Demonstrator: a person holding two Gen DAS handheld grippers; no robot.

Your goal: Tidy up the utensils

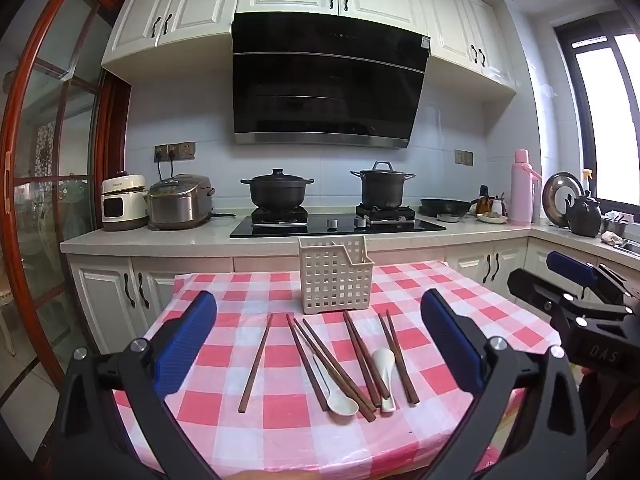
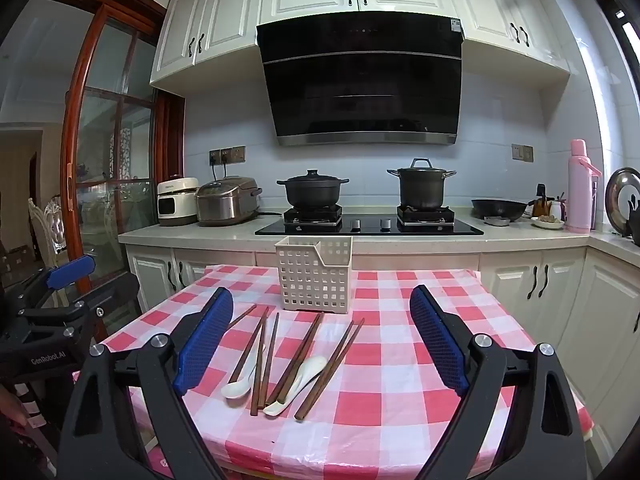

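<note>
While your left gripper [image 1: 320,344] and right gripper [image 2: 322,340] gape empty, chopsticks [image 1: 256,362], spoons [image 1: 340,402], basket [image 1: 335,276] on checked tablecloth [image 1: 460,312], stove [image 1: 336,222] beyond.

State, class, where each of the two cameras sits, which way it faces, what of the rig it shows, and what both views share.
Left wrist: on the left hand-held gripper, facing the stove; its blue fingers open, the right gripper at the right edge.
Right wrist: on the right hand-held gripper, facing likewise; open fingers, the left gripper at the left edge.
Shared: white lattice plastic basket, brown wooden chopsticks, white ceramic spoons, pink-checked tablecloth.
</note>
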